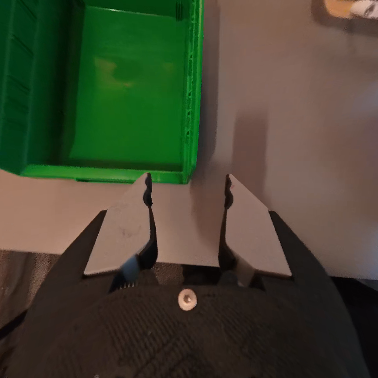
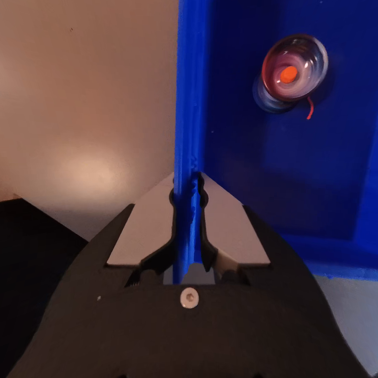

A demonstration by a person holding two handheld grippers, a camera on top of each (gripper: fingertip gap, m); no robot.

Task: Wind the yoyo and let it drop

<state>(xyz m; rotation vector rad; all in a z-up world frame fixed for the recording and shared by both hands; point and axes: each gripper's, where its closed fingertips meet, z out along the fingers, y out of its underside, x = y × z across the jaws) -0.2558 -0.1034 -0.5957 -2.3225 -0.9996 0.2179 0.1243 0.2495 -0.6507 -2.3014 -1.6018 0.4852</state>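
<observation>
In the right wrist view the yoyo (image 2: 292,71), clear with an orange hub and a short red string end (image 2: 309,109), lies on the floor of a blue bin (image 2: 286,184). My right gripper (image 2: 187,192) is shut on the blue bin's left wall (image 2: 187,122), one pad on each side of the rim. In the left wrist view my left gripper (image 1: 188,184) is open with nothing between its fingers, hovering over the table just in front of the near right corner of a green bin (image 1: 192,102). The yoyo does not show in that view.
The green bin holds nothing that I can see. The light table (image 1: 286,122) stretches to its right. A blurred object (image 1: 347,14) sits at the far right. The table's front edge and dark floor (image 2: 30,235) lie to the lower left in the right wrist view. My right fingertips sit around 50 cm from my left ones. About 35 cm separates my left fingertips from the blurred object (image 1: 347,14).
</observation>
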